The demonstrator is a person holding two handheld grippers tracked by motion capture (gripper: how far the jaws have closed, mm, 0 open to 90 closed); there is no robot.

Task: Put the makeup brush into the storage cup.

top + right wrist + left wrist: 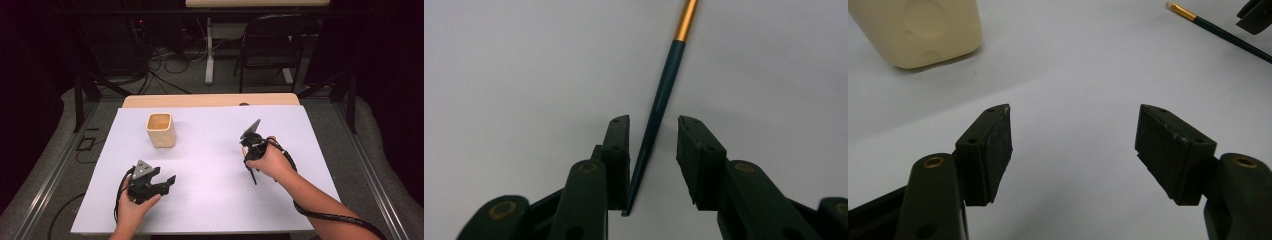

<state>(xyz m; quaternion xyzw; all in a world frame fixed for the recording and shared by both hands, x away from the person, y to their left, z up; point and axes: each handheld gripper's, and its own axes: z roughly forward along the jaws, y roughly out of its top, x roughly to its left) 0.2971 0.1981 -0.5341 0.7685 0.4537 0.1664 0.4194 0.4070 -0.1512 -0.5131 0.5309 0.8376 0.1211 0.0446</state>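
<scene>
While my left gripper (167, 181) rests wide open and empty below the cream cup (161, 130), high view puts my right gripper (248, 159) mid-table. Left gripper view: paintbrush (1220, 32) lies far right. Right gripper view: jaws partly open astride the brush handle (658, 107), not clamped.

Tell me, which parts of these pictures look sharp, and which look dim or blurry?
High view: white table sheet brightly lit, surroundings nearly black. Left gripper view: jaw pads crisp, cream cup softer. Right gripper view: paintbrush handle sharp between the jaws, its gold ferrule slightly soft.
</scene>
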